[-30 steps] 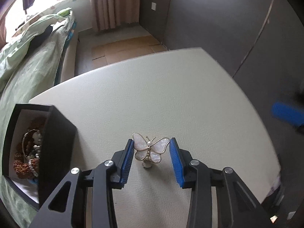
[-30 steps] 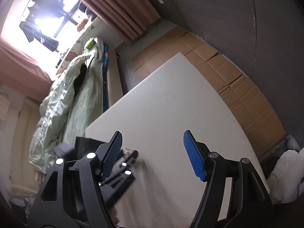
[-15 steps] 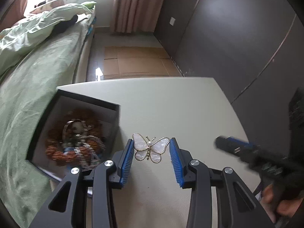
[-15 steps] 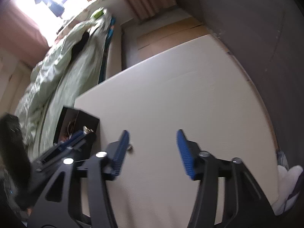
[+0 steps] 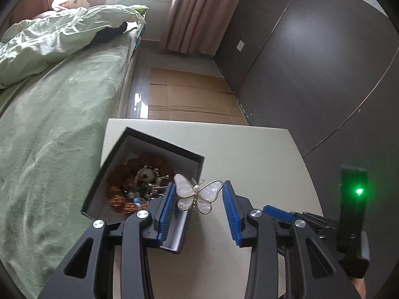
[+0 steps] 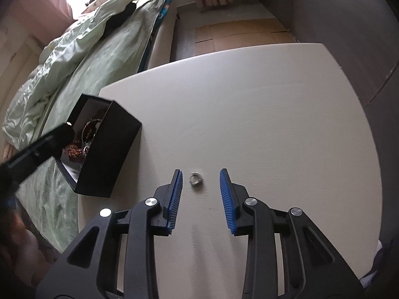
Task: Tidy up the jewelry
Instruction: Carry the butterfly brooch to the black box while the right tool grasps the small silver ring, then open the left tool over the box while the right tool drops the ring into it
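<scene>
My left gripper (image 5: 198, 196) is shut on a pearl-white butterfly brooch (image 5: 197, 195) with a gold rim, held in the air over the right edge of an open black jewelry box (image 5: 159, 147). The box holds brown beads and metal bracelets (image 5: 139, 186). In the right wrist view my right gripper (image 6: 200, 189) is open, low over the table, with a small silver ring (image 6: 195, 178) lying between its fingertips. The box (image 6: 107, 152) stands to the left there, and the left gripper's black body (image 6: 37, 149) reaches over it.
The white table (image 6: 261, 114) carries the box at its left edge. A bed with a green quilt (image 5: 49, 114) runs along the left. Cardboard sheets (image 5: 189, 99) cover the floor beyond. A dark wall (image 5: 324, 74) stands on the right. The right gripper (image 5: 324, 224) shows at lower right.
My left gripper lifted the brooch off the table and carried it left to the box. My right gripper swung in and came down around the ring.
</scene>
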Tool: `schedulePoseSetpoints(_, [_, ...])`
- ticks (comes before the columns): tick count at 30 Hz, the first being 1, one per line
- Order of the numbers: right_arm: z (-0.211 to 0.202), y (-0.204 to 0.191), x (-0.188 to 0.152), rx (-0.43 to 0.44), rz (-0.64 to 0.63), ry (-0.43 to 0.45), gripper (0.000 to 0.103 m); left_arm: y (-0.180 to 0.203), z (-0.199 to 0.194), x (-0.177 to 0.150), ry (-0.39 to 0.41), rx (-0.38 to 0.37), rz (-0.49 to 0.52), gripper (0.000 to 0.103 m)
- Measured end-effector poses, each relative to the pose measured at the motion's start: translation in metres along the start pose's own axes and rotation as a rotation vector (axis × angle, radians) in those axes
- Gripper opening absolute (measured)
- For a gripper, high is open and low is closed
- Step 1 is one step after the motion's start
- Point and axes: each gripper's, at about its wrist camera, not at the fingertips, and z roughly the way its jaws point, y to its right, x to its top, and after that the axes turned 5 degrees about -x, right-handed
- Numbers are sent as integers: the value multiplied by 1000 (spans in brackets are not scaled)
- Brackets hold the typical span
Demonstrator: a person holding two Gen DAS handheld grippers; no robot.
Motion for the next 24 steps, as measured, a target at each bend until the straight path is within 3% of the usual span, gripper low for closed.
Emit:
schedulePoseSetpoints(8, [22,-19,2,-81,-56,-35,30,-16,-10,2,9,4,-33,37])
schedulePoseSetpoints(11, [26,-26,3,-129,-95,-35,14,-23,-13,4,11,4,-47,37])
schedulePoseSetpoints(20, [13,-32,10,-50,-65,17,13,-45,-17,6,10,-16,-103,38])
schedulePoseSetpoints(22, [4,-36,13,-23,-58,42,13,-49,-17,8,17,-23,-114,44])
schedulePoseSetpoints(24, [-4,-39,17,7,-48,75,13,-53,-20,10,36,-29,-124,58])
